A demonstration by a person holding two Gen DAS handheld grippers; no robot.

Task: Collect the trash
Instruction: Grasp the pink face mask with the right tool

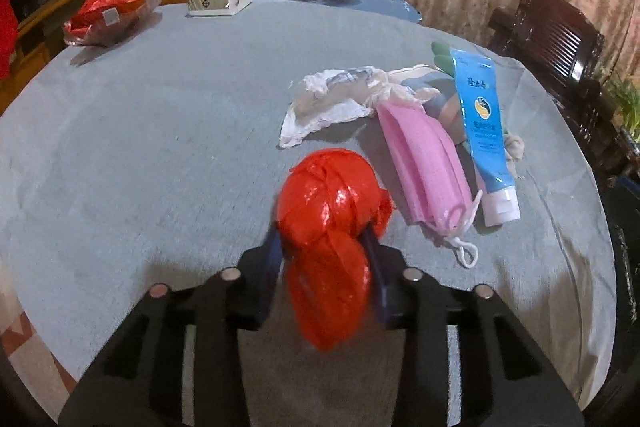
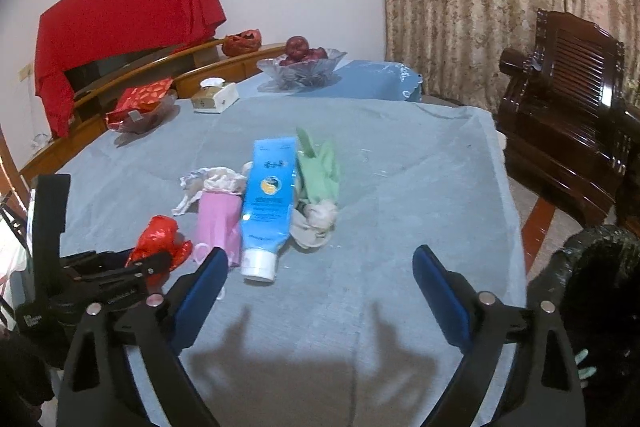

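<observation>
My left gripper (image 1: 326, 231) is shut on a crumpled red plastic bag (image 1: 332, 223) and holds it just above the blue-grey tablecloth (image 1: 140, 147); the bag also shows in the right wrist view (image 2: 158, 239). Beyond it lie a pink face mask (image 1: 424, 167), a blue tube (image 1: 484, 131), and a crumpled white wrapper (image 1: 336, 99). In the right wrist view the tube (image 2: 266, 203), the mask (image 2: 218, 223), a green cloth (image 2: 320, 167) and a white wad (image 2: 318, 217) lie together. My right gripper (image 2: 320, 263) is open and empty, just short of the tube.
A tissue box (image 2: 214, 97), a glass fruit bowl (image 2: 302, 67) and a red snack packet (image 2: 142, 103) stand at the table's far side. A dark wooden chair (image 2: 576, 115) stands to the right. A black bin bag (image 2: 600, 267) hangs beside the table's right edge.
</observation>
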